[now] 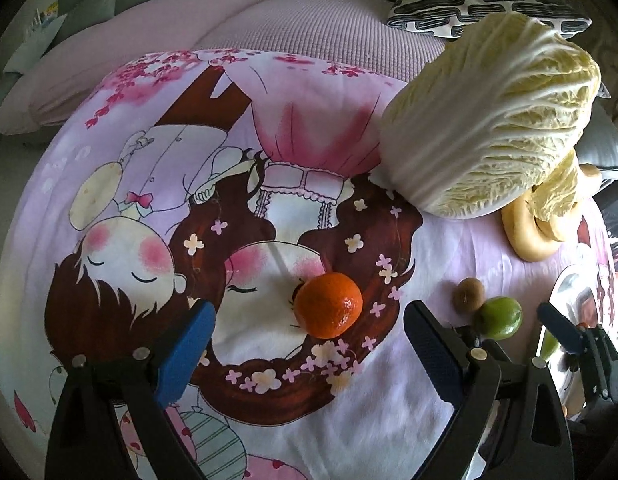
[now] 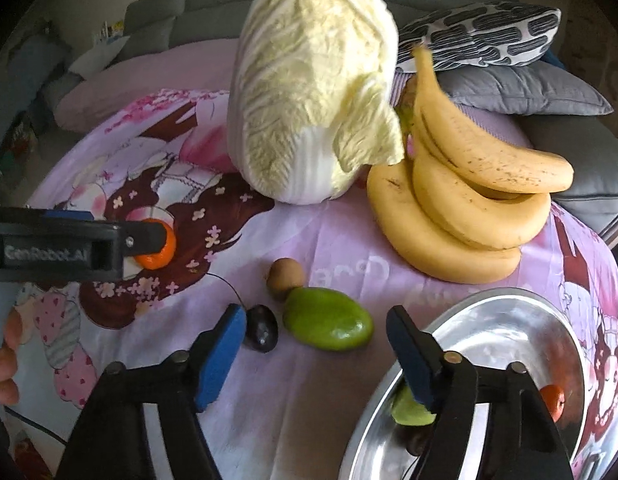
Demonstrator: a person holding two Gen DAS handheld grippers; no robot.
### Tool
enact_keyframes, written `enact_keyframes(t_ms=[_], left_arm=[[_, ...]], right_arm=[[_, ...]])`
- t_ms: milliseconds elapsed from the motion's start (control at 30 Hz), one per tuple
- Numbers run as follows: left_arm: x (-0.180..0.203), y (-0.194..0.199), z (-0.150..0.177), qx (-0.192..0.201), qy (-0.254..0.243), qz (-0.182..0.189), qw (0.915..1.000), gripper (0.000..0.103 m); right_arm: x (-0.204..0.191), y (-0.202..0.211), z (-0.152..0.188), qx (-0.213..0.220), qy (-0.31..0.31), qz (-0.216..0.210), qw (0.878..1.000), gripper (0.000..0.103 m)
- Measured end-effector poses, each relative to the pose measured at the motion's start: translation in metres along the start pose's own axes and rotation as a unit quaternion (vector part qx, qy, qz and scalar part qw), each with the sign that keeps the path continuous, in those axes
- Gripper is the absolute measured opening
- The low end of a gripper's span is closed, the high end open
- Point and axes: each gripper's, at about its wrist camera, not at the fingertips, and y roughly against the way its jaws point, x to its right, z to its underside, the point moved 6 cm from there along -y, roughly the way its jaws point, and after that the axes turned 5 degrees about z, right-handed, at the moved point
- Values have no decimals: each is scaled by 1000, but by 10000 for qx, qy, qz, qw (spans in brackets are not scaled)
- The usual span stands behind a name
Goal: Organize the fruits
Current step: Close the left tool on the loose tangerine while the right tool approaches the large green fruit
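Observation:
An orange tangerine lies on the cartoon-print cloth, just ahead of and between my open left gripper fingers; it also shows in the right wrist view, partly behind the left gripper's arm. My right gripper is open and empty, with a green mango lying between its fingertips, a dark plum by its left finger and a brown kiwi beyond. A steel bowl at lower right holds a green fruit and a small orange fruit.
A large napa cabbage stands at the back centre, with a bunch of bananas to its right. Patterned and grey pillows and a sofa lie behind. The cabbage and bananas are at the right in the left wrist view.

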Motion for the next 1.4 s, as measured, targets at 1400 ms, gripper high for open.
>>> enact_keyframes(t_ms=[1400], left_arm=[[-1, -42, -12, -260, 25, 80, 9996, 55]], right_arm=[[4, -37, -5, -439, 34, 389, 9983, 70]])
